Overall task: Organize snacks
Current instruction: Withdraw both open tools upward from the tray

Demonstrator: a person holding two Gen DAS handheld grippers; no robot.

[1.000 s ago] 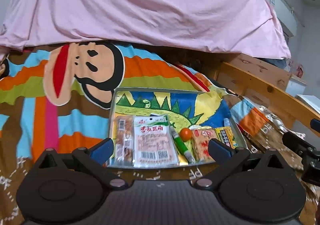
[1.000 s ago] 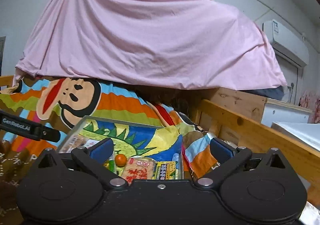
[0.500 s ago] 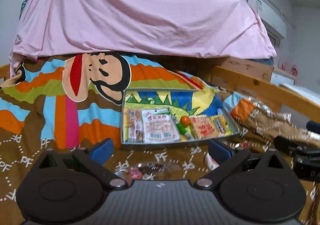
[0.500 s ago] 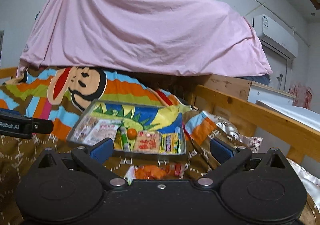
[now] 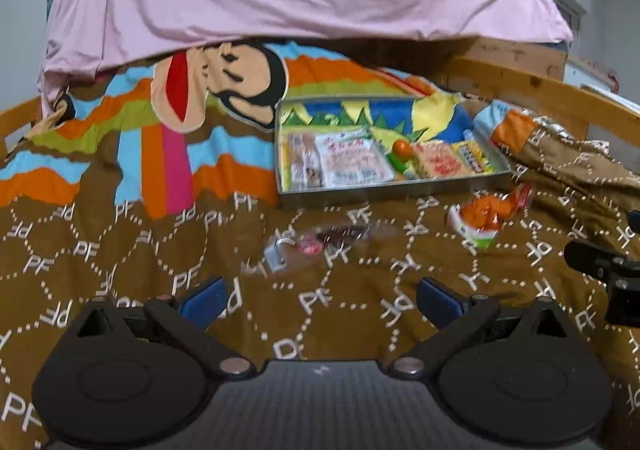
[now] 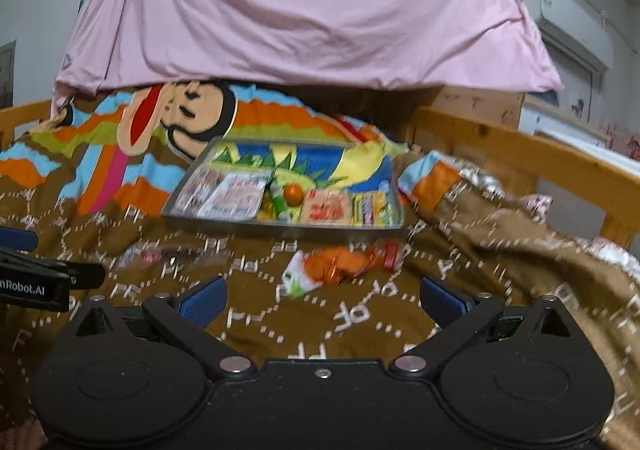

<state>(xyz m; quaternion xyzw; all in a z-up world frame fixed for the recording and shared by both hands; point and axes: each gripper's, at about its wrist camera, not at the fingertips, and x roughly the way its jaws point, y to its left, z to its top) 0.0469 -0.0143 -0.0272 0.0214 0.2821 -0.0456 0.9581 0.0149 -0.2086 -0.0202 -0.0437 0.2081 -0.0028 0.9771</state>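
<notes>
Both grippers hang over the bed with nothing in them. The left gripper [image 5: 320, 300] has its jaws spread wide and empty above the brown quilt [image 5: 120, 258]; the right gripper [image 6: 322, 300] is the same, wide open and holding nothing.

On the far side of the quilt sits a shallow metal tray [image 5: 384, 191] with a row of packets laid flat in its near part, and a small orange ball [image 5: 401, 147] among them. Two snacks lie loose on the quilt, outside the tray and just near of it: an orange packet [image 6: 334, 268] to the right, straight ahead of the right gripper, and a small dark wrapper [image 5: 340, 236] to the left, ahead of the left gripper. Blur hides their print.

The orange packet looks light, puffy and crinkly, so it will likely slip or deform under a hard squeeze. A gentle pinch across its middle, or on a sealed end, seems safest. The dark wrapper looks thin and flat against soft bedding, so it probably needs taking by an edge.
</notes>
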